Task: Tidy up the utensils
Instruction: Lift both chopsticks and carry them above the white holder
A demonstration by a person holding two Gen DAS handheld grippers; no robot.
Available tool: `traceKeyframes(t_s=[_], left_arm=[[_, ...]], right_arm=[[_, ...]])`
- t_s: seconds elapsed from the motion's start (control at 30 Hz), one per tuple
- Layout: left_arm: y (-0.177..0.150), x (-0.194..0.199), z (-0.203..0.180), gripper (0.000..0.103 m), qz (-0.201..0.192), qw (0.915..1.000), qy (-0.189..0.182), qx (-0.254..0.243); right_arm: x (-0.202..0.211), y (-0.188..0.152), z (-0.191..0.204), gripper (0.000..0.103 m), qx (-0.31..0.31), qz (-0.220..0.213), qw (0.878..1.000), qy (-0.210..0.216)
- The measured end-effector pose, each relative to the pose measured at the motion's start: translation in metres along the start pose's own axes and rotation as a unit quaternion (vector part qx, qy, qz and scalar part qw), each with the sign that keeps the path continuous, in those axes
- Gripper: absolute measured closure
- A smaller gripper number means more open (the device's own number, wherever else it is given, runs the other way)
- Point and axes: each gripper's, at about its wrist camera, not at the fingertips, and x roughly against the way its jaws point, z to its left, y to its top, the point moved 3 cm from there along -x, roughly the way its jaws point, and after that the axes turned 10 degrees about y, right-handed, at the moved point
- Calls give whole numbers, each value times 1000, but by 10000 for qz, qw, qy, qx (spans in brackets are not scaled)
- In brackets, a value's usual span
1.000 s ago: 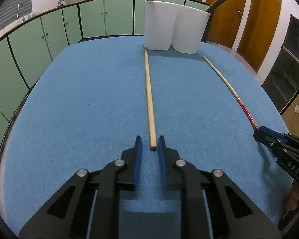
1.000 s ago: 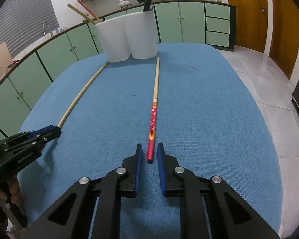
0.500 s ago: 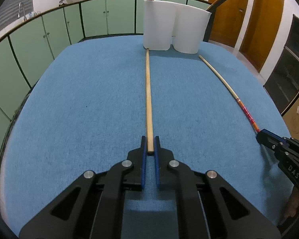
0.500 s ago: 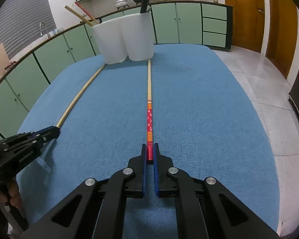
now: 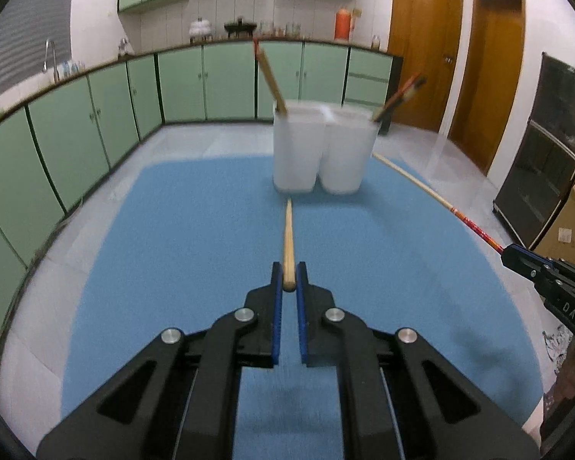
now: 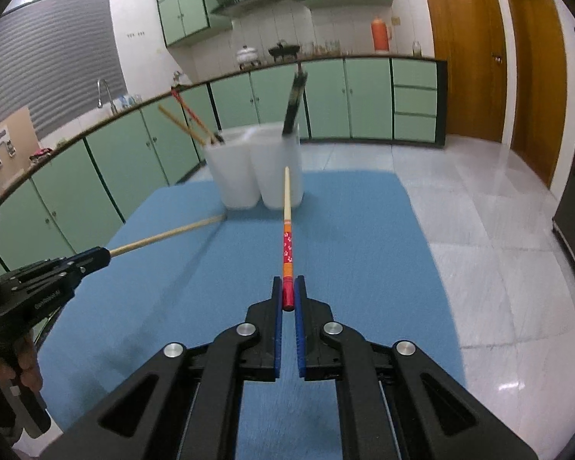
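My left gripper is shut on the near end of a plain wooden chopstick, which is lifted off the blue table and points at the white two-part holder. My right gripper is shut on the red end of a red-patterned chopstick, also raised, its pale tip in front of the holder. Each gripper shows at the edge of the other view: the right gripper and the left gripper. The holder's left cup has a wooden and a red chopstick, the right cup dark ones.
Green cabinets and a counter ring the room behind the table. Wooden doors stand at the right, and a dark glass-fronted cabinet with cardboard boxes beside the table's right edge. A hand grips the left tool's handle.
Both grippers closed on the chopstick ends, then rose, lifting both chopsticks off the blue table. The table and holder now look lower and farther.
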Motion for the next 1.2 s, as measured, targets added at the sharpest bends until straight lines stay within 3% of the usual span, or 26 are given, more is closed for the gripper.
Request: traceKeyframes(t_s=[0.2, 0.6, 0.97, 1.2], left_arm=[[15, 14, -3, 97, -276, 9996, -37, 2], [2, -4, -6, 97, -133, 9999, -67, -39], [32, 22, -1, 97, -671, 9976, -130, 115], [58, 36, -9, 97, -985, 9946, -278, 141]], right_arm=[[-7, 3, -9, 97, -232, 327, 9991, -133], [-51, -33, -18, 97, -398, 693, 9965, -254], [7, 27, -5, 97, -145, -185, 9997, 31], [31, 65, 3, 97, 37, -484, 9987, 151]])
